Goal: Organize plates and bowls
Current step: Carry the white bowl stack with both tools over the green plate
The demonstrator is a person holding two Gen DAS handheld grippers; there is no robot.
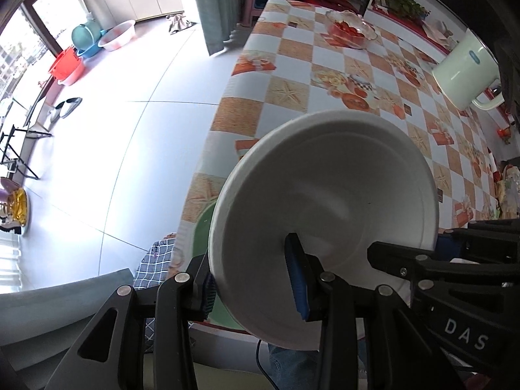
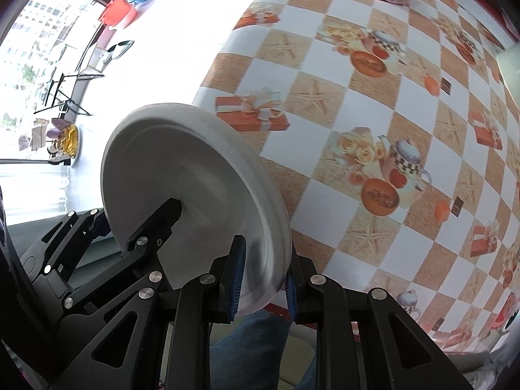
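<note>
White plate, one item, tilted on edge above the near edge of the table; both tools grip it at once. Left gripper: clenched on the plate's rim, one blue-padded finger behind the plate, the other on its concave face. Green dish partly hidden behind the plate, at the table's near left corner. Checked tablecloth, orange and white squares with starfish and teapot prints, covers the table. Glass bowl of red fruit stands at the far end, well apart. Pale green pot at the right edge. Right gripper: clamped on the plate rim, pads on either side; the left tool's finger shows on the plate's face beside it.
</note>
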